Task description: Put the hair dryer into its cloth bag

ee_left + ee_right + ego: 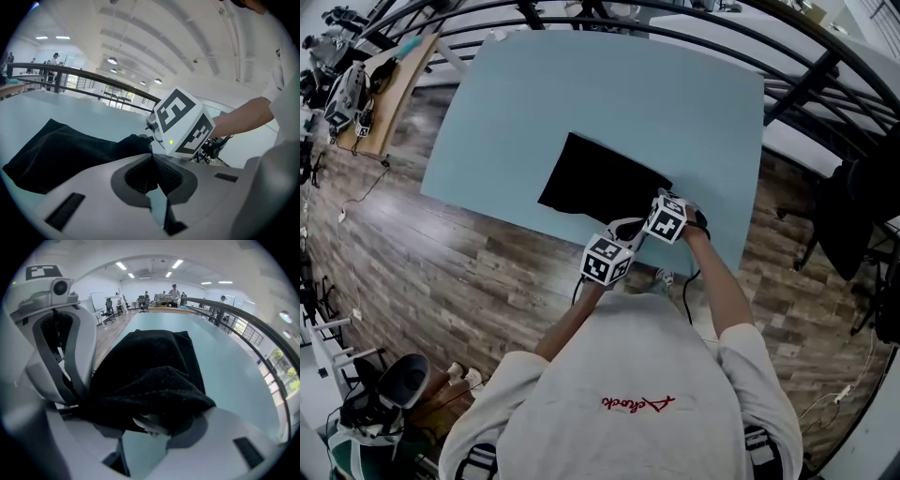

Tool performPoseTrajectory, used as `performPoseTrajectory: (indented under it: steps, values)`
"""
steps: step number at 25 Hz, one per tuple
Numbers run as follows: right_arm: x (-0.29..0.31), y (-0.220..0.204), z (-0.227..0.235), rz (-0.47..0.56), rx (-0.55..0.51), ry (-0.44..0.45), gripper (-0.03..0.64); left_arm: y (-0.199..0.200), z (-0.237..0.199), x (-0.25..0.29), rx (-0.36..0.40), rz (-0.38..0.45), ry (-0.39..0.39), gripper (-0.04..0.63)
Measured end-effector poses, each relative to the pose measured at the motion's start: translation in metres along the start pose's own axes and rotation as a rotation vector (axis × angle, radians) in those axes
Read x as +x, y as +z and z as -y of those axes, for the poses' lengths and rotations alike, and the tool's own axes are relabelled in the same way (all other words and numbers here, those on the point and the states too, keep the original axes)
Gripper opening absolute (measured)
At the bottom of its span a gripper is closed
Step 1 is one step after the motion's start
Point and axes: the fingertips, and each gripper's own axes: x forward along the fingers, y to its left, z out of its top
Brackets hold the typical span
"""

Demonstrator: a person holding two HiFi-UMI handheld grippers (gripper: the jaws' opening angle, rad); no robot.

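A black cloth bag (600, 178) lies on the pale blue table (581, 84), its near end lifted at the table's front edge. My left gripper (622, 234) is shut, and its pads (140, 176) pinch the bag's edge (133, 140). From the right gripper view that left gripper (75, 394) stands at the left, with the cloth stretched from it. My right gripper (154, 427) stands wide, closed on a bulky thing draped in the bag (154, 357). Only a pale part of the hair dryer (149, 423) shows under the cloth. The right gripper's marker cube (183, 122) is close ahead in the left gripper view.
Dark curved railings (787, 56) run round the table's far side. A wooden bench with tools (375, 84) stands at the far left on the wood floor. A dark chair (853, 216) is at the right. People work at desks far off (173, 291).
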Motion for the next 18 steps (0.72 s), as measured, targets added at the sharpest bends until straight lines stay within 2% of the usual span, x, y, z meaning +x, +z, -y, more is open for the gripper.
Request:
performPoseTrajectory:
  steps: [6,18]
  values:
    - [0.007,0.015,0.001,0.024,-0.016,0.015,0.224,0.002,-0.012,-0.01,-0.046,0.023,0.015,0.012]
    - [0.022,0.027,0.0,0.091,-0.019,0.062,0.225,-0.001,-0.021,-0.015,-0.08,0.039,0.025,0.012]
